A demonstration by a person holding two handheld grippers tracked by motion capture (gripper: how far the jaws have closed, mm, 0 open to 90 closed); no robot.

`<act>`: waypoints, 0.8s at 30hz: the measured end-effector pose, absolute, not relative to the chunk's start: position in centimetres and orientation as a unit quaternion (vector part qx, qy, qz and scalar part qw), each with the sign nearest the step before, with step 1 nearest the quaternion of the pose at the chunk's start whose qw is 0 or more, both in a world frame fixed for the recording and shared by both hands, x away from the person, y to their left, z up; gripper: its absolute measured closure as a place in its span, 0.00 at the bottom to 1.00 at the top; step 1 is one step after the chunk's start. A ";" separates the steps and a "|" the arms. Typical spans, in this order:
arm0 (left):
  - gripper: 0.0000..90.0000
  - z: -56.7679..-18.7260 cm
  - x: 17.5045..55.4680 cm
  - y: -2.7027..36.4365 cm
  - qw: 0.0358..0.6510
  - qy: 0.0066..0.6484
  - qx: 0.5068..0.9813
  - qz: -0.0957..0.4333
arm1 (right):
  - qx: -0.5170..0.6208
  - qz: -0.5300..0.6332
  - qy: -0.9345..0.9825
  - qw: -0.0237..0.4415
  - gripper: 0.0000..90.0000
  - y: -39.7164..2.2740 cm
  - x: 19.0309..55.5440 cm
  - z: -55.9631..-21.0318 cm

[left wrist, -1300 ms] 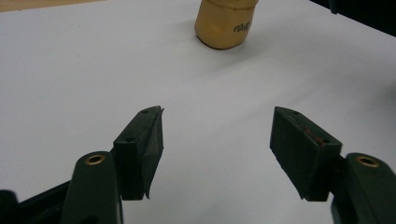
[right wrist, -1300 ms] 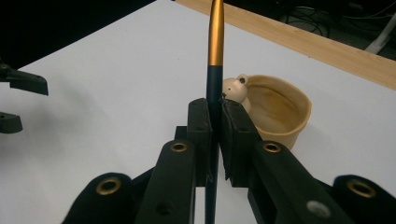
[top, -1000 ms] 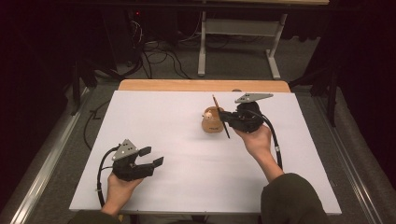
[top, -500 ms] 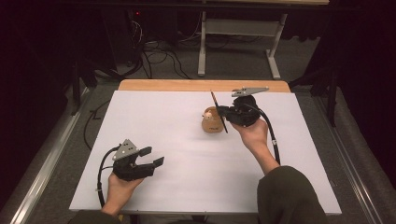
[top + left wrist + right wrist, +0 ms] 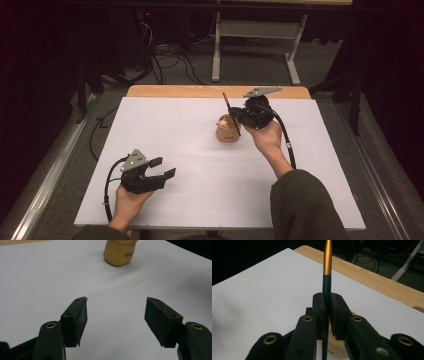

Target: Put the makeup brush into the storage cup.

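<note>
pen (image 5: pixel 327 277): dark blue, gold end | holder (image 5: pixel 120 252): tan | table (image 5: pixel 175 130): white

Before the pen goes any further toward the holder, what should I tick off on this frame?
1. Right gripper jaws shut on the pen: ok.
2. Pen upright in the grip, not skewed, in the right gripper view: ok.
3. Holder standing upright on the white table: ok.
4. Pen's lower end lined up over the holder's opening: cannot tell, the jaws hide it.
5. Left gripper open, holding nothing, well apart from the holder: ok.
6. Holder steadied by anything: not ok, it stands free.
</note>
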State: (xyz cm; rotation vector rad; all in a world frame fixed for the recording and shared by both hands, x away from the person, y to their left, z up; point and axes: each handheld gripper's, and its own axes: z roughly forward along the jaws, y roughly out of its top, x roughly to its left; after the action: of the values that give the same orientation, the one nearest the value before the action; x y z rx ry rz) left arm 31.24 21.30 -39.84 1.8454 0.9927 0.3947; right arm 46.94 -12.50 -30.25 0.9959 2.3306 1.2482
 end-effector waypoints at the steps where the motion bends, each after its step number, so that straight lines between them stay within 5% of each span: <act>1: 0.39 -39.8 31.2 21.3 0.483 0.407 0.758 0.163 | 0.348 0.437 0.814 0.158 0.94 -12.4 47.0 -30.3; 24: 0.39 -39.8 31.2 21.3 0.485 0.403 0.759 0.163 | 0.368 0.433 0.803 0.178 0.94 -11.7 49.9 -30.9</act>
State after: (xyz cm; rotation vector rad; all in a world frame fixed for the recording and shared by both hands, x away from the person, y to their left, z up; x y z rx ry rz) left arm 31.16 21.28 -39.80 1.8474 0.9820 0.3960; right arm 49.88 -11.66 -30.86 1.0409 2.2722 1.2245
